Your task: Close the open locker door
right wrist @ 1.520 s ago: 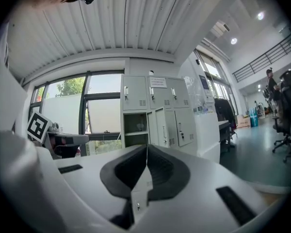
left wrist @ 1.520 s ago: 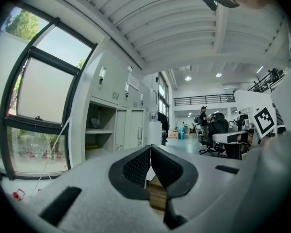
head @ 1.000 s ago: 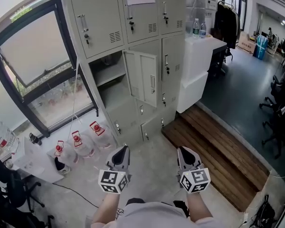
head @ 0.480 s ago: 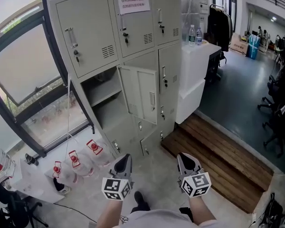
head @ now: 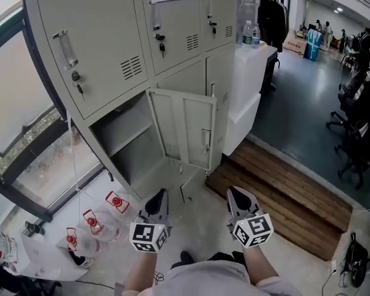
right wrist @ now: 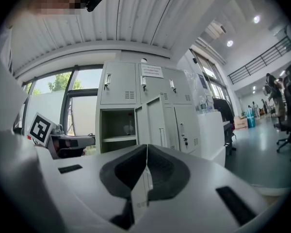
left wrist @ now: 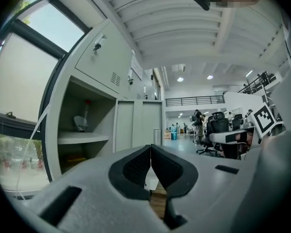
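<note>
The grey locker bank (head: 111, 48) fills the upper left of the head view. One middle-row door (head: 186, 128) stands swung out to the right, baring a compartment with a shelf (head: 120, 128). Both grippers are held low in front of the lockers, short of the door and apart from it. My left gripper (head: 158, 196) is shut and empty, and so is my right gripper (head: 236, 194). In the left gripper view the open door (left wrist: 136, 125) stands beyond the shut jaws (left wrist: 151, 148). From the right gripper view the door (right wrist: 153, 121) appears edge-on above the closed jaws (right wrist: 146, 148).
Water jugs with red caps (head: 102, 214) stand on the floor at lower left, under a window. A white counter (head: 250, 82) with bottles adjoins the lockers on the right. A wooden step (head: 277, 190) lies right of the grippers. Office chairs (head: 357, 134) stand at far right.
The lockers have grown larger and nearer in the head view. Both grippers have moved forward toward the open door, staying shut.
</note>
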Action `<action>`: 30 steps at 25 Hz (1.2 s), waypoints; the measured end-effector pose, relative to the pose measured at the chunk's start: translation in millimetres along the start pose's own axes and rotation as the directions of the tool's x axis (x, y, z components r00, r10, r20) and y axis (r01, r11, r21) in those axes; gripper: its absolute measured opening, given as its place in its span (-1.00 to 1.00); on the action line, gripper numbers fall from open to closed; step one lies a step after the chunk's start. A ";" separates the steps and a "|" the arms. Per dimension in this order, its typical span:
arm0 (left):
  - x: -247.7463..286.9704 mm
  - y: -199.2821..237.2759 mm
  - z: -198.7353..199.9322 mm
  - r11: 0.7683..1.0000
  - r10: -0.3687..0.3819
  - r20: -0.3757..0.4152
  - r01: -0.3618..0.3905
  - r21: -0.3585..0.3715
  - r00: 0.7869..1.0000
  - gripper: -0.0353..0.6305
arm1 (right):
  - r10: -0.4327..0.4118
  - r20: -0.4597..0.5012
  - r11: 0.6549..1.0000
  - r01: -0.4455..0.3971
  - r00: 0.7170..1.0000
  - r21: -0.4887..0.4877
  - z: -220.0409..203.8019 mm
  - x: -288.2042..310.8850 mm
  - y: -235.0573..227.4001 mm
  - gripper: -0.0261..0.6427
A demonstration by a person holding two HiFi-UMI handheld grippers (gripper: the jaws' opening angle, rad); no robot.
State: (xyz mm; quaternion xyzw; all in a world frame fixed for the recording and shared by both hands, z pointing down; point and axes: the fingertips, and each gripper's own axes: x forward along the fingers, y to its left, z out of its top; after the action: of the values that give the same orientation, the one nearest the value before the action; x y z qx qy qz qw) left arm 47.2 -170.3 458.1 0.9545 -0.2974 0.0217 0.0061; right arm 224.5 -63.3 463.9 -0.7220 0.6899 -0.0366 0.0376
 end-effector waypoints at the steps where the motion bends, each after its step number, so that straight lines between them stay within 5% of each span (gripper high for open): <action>1: 3.9 5.3 -1.0 1.000 -0.001 -0.001 0.001 -0.011 1.000 -0.87 | -0.003 -0.006 1.000 0.003 1.000 -0.005 -0.5 7.6 0.7 -0.88; 7: 26.8 16.4 -7.9 0.999 0.010 -0.019 -0.011 -0.040 1.000 -0.87 | -0.006 -0.021 1.000 0.006 1.000 0.001 3.2 39.2 -16.8 -0.88; 17: 57.5 5.2 -1.4 0.996 0.084 -0.021 -0.084 -0.011 0.996 -0.87 | 0.116 -0.006 0.992 -0.116 0.993 -0.058 17.8 82.5 -36.7 -0.87; 26: 59.4 22.7 -9.2 0.989 0.150 -0.048 -0.151 -0.014 0.988 -0.86 | 0.167 -0.024 0.985 -0.168 0.986 -0.045 11.9 118.9 -46.5 -0.29; 30: 61.9 27.9 -10.8 0.987 0.160 -0.053 -0.161 -0.015 0.986 -0.87 | 0.189 -0.038 0.981 -0.191 0.981 -0.040 10.6 135.6 -49.5 -0.19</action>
State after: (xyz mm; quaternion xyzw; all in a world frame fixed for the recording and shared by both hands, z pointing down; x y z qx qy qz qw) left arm 81.9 -228.1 471.7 0.9264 -0.3735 0.0437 0.0213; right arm 280.9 -196.5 458.7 -0.6528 0.7568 -0.0302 0.0135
